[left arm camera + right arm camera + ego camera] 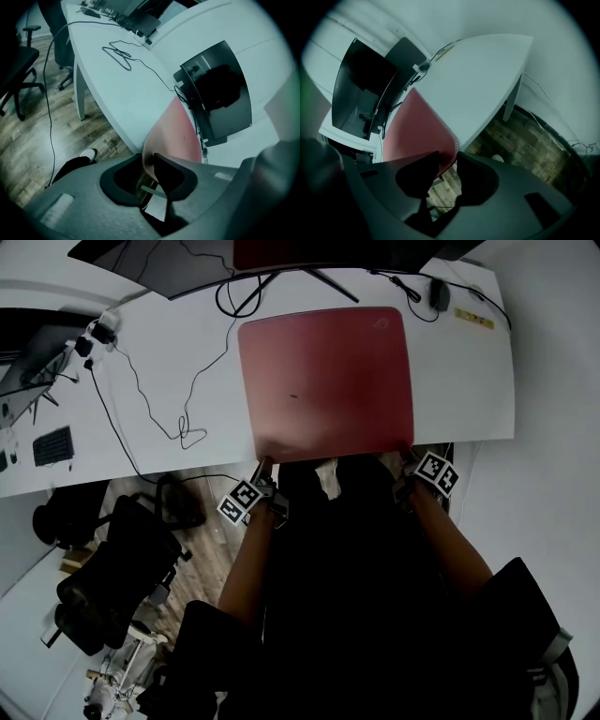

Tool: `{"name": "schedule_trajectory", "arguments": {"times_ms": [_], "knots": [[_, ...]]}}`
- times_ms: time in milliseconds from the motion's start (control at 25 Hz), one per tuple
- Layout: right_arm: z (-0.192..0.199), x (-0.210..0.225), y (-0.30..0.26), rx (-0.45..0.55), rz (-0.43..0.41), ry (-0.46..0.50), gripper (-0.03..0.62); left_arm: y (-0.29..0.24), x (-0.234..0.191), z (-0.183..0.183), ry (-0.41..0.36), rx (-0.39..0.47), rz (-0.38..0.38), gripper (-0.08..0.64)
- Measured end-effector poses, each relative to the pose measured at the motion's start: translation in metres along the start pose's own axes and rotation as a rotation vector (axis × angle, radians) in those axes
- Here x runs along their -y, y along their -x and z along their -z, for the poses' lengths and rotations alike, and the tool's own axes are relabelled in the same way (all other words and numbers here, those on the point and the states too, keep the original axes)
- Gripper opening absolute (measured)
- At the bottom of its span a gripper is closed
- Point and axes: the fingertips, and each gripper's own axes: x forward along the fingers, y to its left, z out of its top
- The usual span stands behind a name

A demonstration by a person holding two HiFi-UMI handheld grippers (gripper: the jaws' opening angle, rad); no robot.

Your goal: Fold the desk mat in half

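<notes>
Now my left tool (266,465) and right tool (407,456) pinch the desk mat (326,381) at the worktop's (178,343) front edge; fold-over lift comes next.

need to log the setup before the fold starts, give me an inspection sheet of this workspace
surface: white desk, mostly bare
job's things: red mat lying flat, unfolded, near edge at the desk's front
clutter: mouse and monitor at the back
grippers: left claw shut on the mat's near left corner; right claw shut on its near right corner
cables: black cable looped on the desk left of the mat
surroundings: black chair, wood floor
</notes>
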Motion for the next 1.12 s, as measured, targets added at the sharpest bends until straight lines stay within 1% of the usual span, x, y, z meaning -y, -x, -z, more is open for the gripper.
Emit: {"name": "schedule_trajectory", "arguments": {"times_ms": [120, 160, 200, 320, 360, 520, 720, 840, 960, 1120], "knots": [[0.0, 0.0, 0.007, 0.014, -0.028, -0.061, 0.059, 0.006, 0.0, -0.002, 0.023, 0.017, 0.033, 0.073], [-0.001, -0.002, 0.009, 0.021, -0.04, -0.063, 0.025, 0.008, 0.001, -0.003, 0.021, 0.021, 0.042, 0.062], [-0.002, -0.004, 0.011, 0.025, -0.05, -0.057, 0.02, 0.01, 0.002, -0.003, 0.007, 0.02, 0.047, 0.055], [-0.004, -0.011, 0.015, 0.024, -0.065, -0.039, 0.017, 0.012, 0.01, -0.005, -0.062, 0.002, 0.055, 0.036], [-0.005, -0.012, 0.015, 0.022, -0.069, -0.043, 0.017, 0.013, 0.012, -0.005, -0.062, -0.003, 0.063, 0.034], [-0.006, -0.02, 0.02, 0.017, -0.099, -0.059, 0.015, 0.018, 0.019, -0.006, -0.02, -0.025, 0.1, 0.032], [-0.011, -0.036, 0.03, 0.02, -0.157, -0.026, 0.015, 0.021, 0.028, -0.013, -0.023, -0.048, 0.103, 0.031], [-0.016, -0.043, 0.035, 0.016, -0.192, -0.008, 0.015, 0.024, 0.035, -0.016, -0.044, -0.038, 0.089, 0.031], [-0.021, -0.05, 0.037, 0.004, -0.225, -0.013, 0.015, 0.028, 0.043, -0.02, -0.059, -0.013, 0.083, 0.031], [-0.033, -0.065, 0.043, 0.014, -0.294, -0.014, 0.015, 0.033, 0.054, -0.027, -0.014, 0.036, 0.103, 0.031]]}}
